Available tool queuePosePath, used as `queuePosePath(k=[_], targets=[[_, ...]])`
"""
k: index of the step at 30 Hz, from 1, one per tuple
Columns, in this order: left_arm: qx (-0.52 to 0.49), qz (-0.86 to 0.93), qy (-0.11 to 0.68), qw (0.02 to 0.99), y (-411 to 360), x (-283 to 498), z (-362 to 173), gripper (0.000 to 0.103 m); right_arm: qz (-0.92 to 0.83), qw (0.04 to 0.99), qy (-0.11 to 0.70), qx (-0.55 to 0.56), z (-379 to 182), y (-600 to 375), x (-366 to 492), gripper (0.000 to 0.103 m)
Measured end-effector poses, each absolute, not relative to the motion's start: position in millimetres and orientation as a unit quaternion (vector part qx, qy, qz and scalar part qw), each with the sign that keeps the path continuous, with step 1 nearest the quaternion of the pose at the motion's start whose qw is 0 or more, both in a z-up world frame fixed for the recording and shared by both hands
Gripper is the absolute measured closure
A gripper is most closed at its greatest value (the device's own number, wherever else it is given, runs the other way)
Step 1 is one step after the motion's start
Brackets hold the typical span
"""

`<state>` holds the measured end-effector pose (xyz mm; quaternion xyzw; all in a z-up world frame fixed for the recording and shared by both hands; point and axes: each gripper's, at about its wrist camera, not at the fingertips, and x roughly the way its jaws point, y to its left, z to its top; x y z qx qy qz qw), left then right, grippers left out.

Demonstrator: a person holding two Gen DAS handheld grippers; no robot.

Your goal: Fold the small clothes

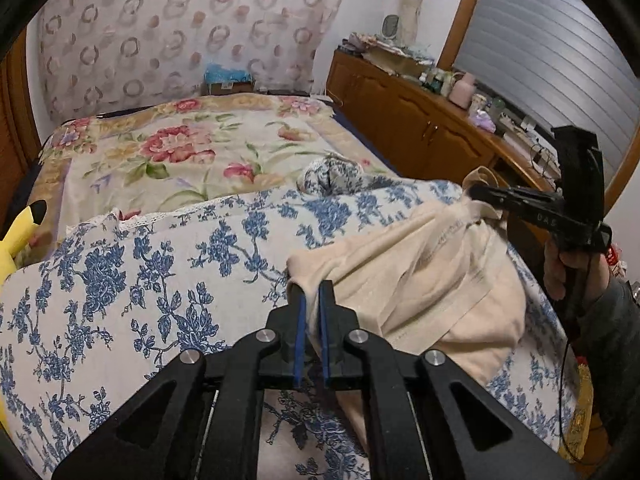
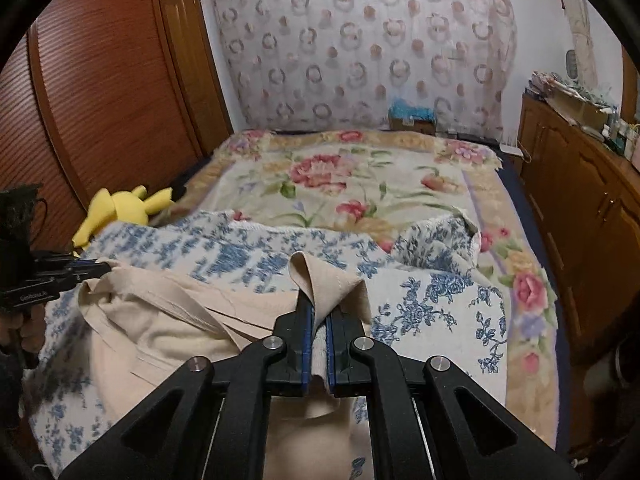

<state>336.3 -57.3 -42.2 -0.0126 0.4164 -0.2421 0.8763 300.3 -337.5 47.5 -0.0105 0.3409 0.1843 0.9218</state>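
Both tools pinch the same cream garment point(image 1: 420, 280). The left tool point(image 1: 312, 300) has its blue pads pressed together on a near corner of the cloth, and the right tool point(image 2: 319, 312) clamps a folded-over edge that pokes up between its fingers. The garment hangs between them over the blue floral cover point(image 1: 160, 264) on the bed point(image 2: 360, 184), with a yellow plush toy point(image 2: 120, 208) at the far left.

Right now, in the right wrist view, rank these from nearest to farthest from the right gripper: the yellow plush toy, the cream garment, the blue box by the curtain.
1. cream garment: clamped in the right gripper.
2. yellow plush toy: left, at the bed's edge.
3. blue box: far end, by the curtain.
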Motion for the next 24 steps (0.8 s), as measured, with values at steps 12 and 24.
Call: queuePosePath(k=[12,24], targets=[[0.008,-0.249,0.433,0.866,-49.9,301.6,-45.0,0.06,0.168,0.926,0.331,-0.07,67.8,-336.4,263.8,0.064],[0.024,-0.257,0.46,0.85,-59.6,278.8,-68.6,0.055,0.255,0.895,0.346,-0.121,58.1,-284.9,230.6,0.063]])
